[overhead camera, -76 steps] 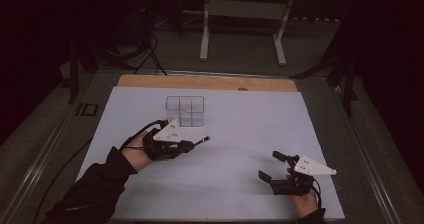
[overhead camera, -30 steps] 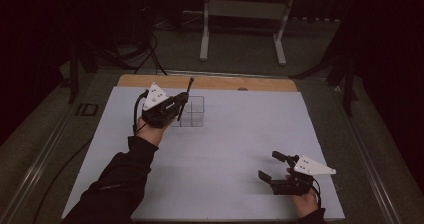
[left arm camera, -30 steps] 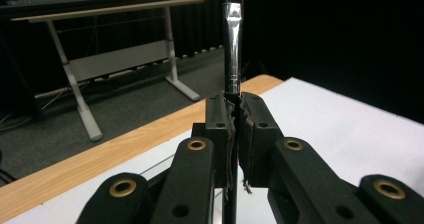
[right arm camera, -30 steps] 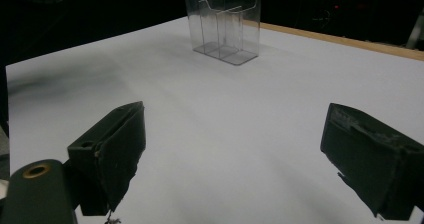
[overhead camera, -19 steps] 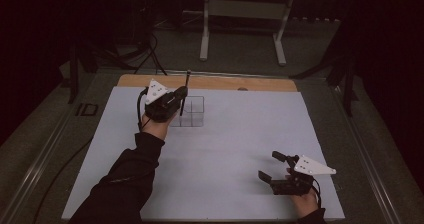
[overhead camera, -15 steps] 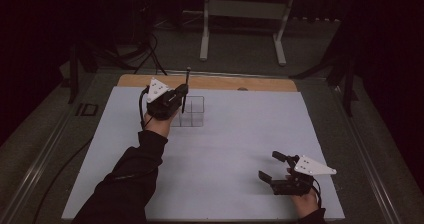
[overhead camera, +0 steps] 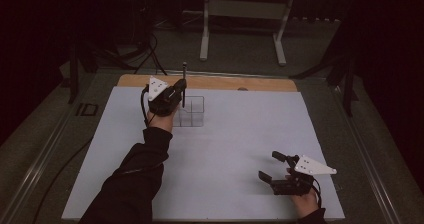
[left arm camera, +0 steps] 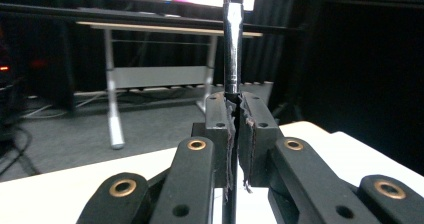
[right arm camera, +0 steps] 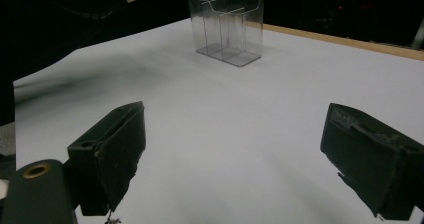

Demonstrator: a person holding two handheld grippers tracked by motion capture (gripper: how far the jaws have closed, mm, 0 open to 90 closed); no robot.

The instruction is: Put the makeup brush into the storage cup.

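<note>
The left gripper (overhead camera: 179, 91), clamped on an upright brush (overhead camera: 184, 84), holds it just above the clear box (overhead camera: 192, 111) directly below; the right gripper (overhead camera: 272, 166) rests open, well apart.

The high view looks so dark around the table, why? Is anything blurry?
High view: light falls on the white table, the room stays dark. Left gripper view: the near jaws look soft, the brush sharper. Right gripper view: the clear box is crisp, the near jaws slightly soft.

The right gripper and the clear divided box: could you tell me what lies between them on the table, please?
Nothing: in the right gripper view, bare white sheet runs from the open right gripper to the clear box.
</note>
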